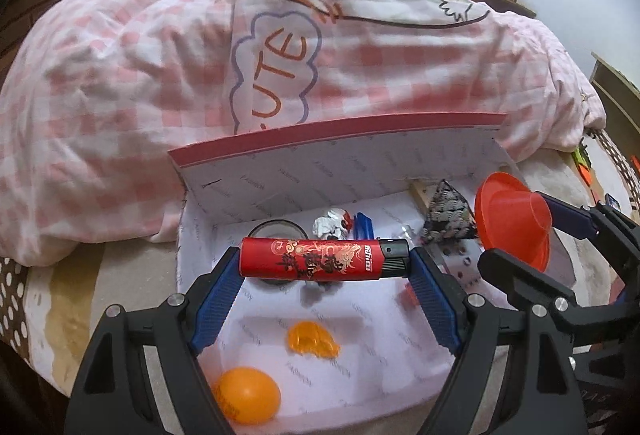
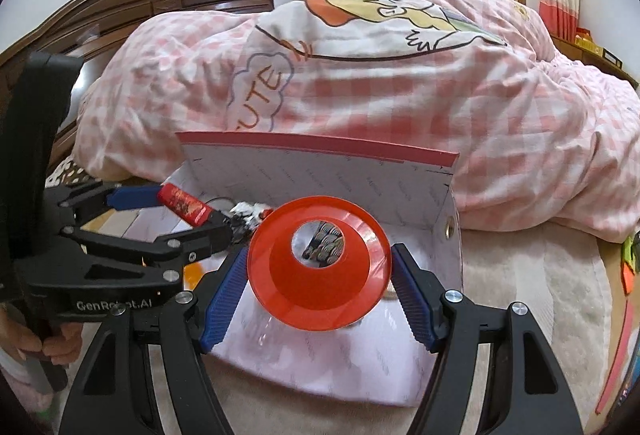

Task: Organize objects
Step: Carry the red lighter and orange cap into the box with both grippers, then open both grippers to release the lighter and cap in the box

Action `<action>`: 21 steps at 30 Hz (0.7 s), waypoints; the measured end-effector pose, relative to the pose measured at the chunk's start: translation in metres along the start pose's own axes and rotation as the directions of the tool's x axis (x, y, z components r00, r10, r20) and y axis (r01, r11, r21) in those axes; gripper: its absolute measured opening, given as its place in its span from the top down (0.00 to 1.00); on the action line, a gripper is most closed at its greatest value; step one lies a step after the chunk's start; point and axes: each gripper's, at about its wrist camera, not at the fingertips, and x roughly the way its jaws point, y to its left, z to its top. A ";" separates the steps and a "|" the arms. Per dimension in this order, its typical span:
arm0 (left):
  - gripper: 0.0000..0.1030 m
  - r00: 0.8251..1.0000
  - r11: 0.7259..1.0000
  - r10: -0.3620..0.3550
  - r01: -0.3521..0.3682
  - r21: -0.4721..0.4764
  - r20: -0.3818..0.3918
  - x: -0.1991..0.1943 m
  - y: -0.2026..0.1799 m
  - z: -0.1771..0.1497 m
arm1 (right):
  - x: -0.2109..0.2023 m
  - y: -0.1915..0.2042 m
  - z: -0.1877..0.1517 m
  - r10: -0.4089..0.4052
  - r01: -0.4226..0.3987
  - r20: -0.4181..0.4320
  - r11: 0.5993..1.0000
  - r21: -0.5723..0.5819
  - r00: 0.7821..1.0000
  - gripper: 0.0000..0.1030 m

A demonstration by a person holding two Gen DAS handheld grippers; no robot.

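Observation:
My left gripper (image 1: 324,261) is shut on a red lighter (image 1: 316,259) held crosswise by its two ends, above the open white box (image 1: 304,171). My right gripper (image 2: 319,269) is shut on an orange funnel (image 2: 320,299), its blue pads pressing the wide rim from both sides. The funnel (image 1: 514,221) also shows at the right of the left wrist view, and the lighter (image 2: 185,208) at the left of the right wrist view. Both hang over the box (image 2: 320,175).
Inside the box lie an orange ball (image 1: 248,395), an orange translucent piece (image 1: 314,343), a dark round lid (image 1: 276,231), crumpled foil (image 1: 332,227) and a patterned pouch (image 1: 448,219). A pink checked quilt (image 1: 120,95) is heaped behind the box. A hand (image 2: 24,339) holds the left gripper's handle.

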 end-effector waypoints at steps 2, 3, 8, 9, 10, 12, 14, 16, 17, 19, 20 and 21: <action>0.19 1.000 1.000 -0.009 0.009 -0.004 -0.010 0.006 0.002 0.002 | 0.006 -0.002 0.001 0.002 -0.002 -0.005 1.000 0.006 1.000 0.30; 0.19 1.000 1.000 -0.013 0.013 -0.007 -0.016 0.009 0.002 0.002 | 0.008 -0.003 0.001 0.002 -0.002 -0.002 1.000 0.006 1.000 0.30; 0.18 0.999 1.000 -0.014 0.014 -0.021 -0.033 0.016 0.001 0.002 | 0.011 -0.005 -0.001 -0.017 0.016 0.023 1.000 0.009 1.000 0.27; 0.17 0.999 1.000 -0.017 0.016 -0.024 -0.036 0.017 0.001 0.002 | 0.011 -0.006 -0.001 -0.015 0.015 0.023 1.000 0.014 1.000 0.26; 0.16 0.999 0.999 -0.020 0.019 -0.027 -0.039 0.017 0.001 0.001 | 0.011 -0.007 -0.001 -0.015 0.015 0.021 1.000 0.016 1.000 0.24; 0.16 0.999 0.999 -0.024 0.023 -0.029 -0.045 0.019 0.001 0.001 | 0.010 -0.007 -0.002 -0.016 0.016 0.019 1.000 0.014 1.000 0.23; 0.16 0.999 1.000 -0.018 0.017 -0.026 -0.047 0.018 -0.002 -0.001 | 0.010 -0.007 -0.002 -0.019 0.019 0.019 1.000 0.008 1.000 0.23; 0.16 0.999 1.000 -0.012 0.011 -0.026 -0.044 0.017 -0.003 -0.002 | 0.009 -0.006 -0.003 -0.026 0.026 0.020 1.000 0.002 0.999 0.23; 0.16 0.999 1.000 -0.011 0.010 -0.027 -0.045 0.017 -0.003 -0.002 | 0.008 -0.005 -0.003 -0.026 0.026 0.021 1.000 0.001 0.999 0.23; 0.16 0.999 1.000 -0.009 0.008 -0.028 -0.044 0.015 -0.004 -0.003 | 0.006 -0.005 -0.003 -0.025 0.025 0.022 1.000 0.001 0.999 0.23; 0.16 0.999 1.000 -0.007 0.006 -0.029 -0.043 0.015 -0.004 -0.003 | 0.006 -0.005 -0.003 -0.024 0.024 0.022 1.000 0.002 0.999 0.23; 0.16 0.999 1.000 -0.004 0.003 -0.029 -0.040 0.014 -0.003 -0.002 | 0.005 -0.004 -0.003 -0.024 0.024 0.022 1.000 0.002 0.999 0.23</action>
